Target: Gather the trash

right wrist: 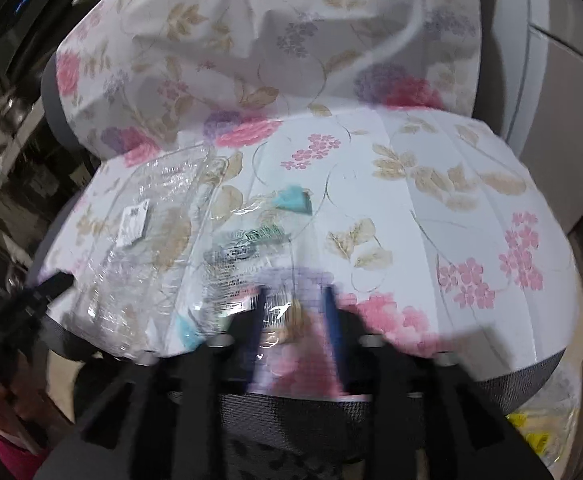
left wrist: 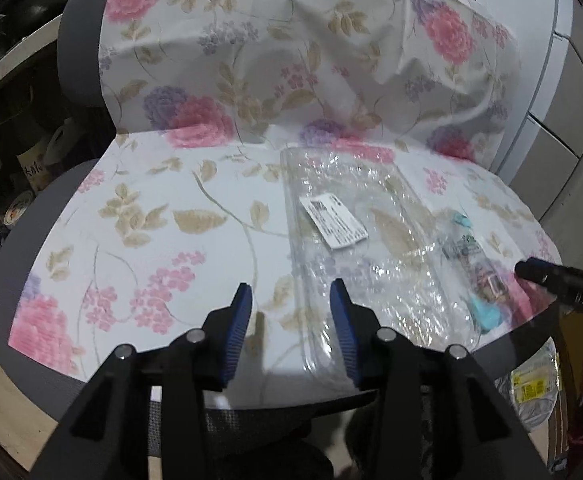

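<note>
A clear plastic bag (left wrist: 355, 240) with a white label lies flat on the floral cloth over the chair seat (left wrist: 151, 216). Beside it to the right lies a smaller clear wrapper (left wrist: 475, 276) with teal print. My left gripper (left wrist: 291, 292) is open and empty, just above the near edge of the clear bag. In the right wrist view the same bag (right wrist: 151, 220) is at left and the teal wrapper (right wrist: 247, 248) in the middle. My right gripper (right wrist: 295, 300) is open over the near end of the teal wrapper; the view is blurred.
The cloth also drapes the chair back (left wrist: 291, 40). A bag holding yellow and clear plastic (left wrist: 531, 384) sits on the floor right of the chair. Dark shelves with clutter (left wrist: 3, 120) stand at left, pale cabinets (left wrist: 571, 100) at right.
</note>
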### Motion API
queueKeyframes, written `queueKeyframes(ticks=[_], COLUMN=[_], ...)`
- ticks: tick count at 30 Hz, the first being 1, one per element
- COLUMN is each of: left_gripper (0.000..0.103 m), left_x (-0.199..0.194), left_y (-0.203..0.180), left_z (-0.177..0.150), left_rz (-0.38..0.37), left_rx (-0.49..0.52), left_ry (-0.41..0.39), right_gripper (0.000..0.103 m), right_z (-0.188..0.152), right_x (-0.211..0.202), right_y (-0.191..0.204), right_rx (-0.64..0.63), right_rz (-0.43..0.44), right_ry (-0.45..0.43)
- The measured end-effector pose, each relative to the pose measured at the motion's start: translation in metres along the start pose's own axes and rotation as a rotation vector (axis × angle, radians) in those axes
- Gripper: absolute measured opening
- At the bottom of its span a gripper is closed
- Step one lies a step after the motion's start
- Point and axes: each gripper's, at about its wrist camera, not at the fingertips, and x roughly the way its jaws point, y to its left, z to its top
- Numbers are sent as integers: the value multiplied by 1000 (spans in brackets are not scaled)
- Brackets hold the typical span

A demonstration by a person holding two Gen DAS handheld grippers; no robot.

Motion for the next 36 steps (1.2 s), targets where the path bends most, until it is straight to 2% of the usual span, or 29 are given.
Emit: queueKeyframes(ticks=[1,5,8,13,16,19,21,22,24,26,28,30,31,34,35,36], left_gripper=[40,43,44,45,46,46,46,46,46,46,46,45,45,46,46,46], left_x=[1,8,15,21,25,32,33,33,31,29,29,29,30,30,30,29], left_y=[1,1,-2,-7,-9,-9,-7,-6,-5,-4,-3,-3,-3,-2,-2,-2], left_z=[3,8,9,7,4,4,4,5,6,7,8,8,8,8,9,9], left_rz=[-3,-1,-10,-32,-45,-46,-51,-53,-51,-47,-45,-49,-52,-57,-54,-53], left_rx=[-5,-9,-9,3,11,10,-2,-5,-3,-6,-8,-8,-9,-17,-19,-20], left_ry=[0,10,21,38,52,66,71,69,62,57,56,58,63,65,63,61], right_gripper=[51,75,88,90,92,91,79,78,59,59,53,26,22,24,34,53], right_z=[0,0,0,-4,-9,-9,-9,-9,-9,-8,-5,-3,-2,0,2,5], right_x=[2,15,22,44,46,44,40,38,29,23,15,12,12,17,16,13], right_y=[1,15,33,51,51,49,49,50,48,46,46,46,46,40,35,30], right_rx=[-17,-105,-168,-232,-231,-223,-218,-220,-219,-223,-248,-263,-275,-270,-243,-212], right_rz=[-2,21,19,13,4,9,8,13,21,-10,-78,-109,-123,-67,-50,-39], right_ry=[1,12,0,58,42,39,34,29,2,-29,-70,-81,-72,-27,-31,-41])
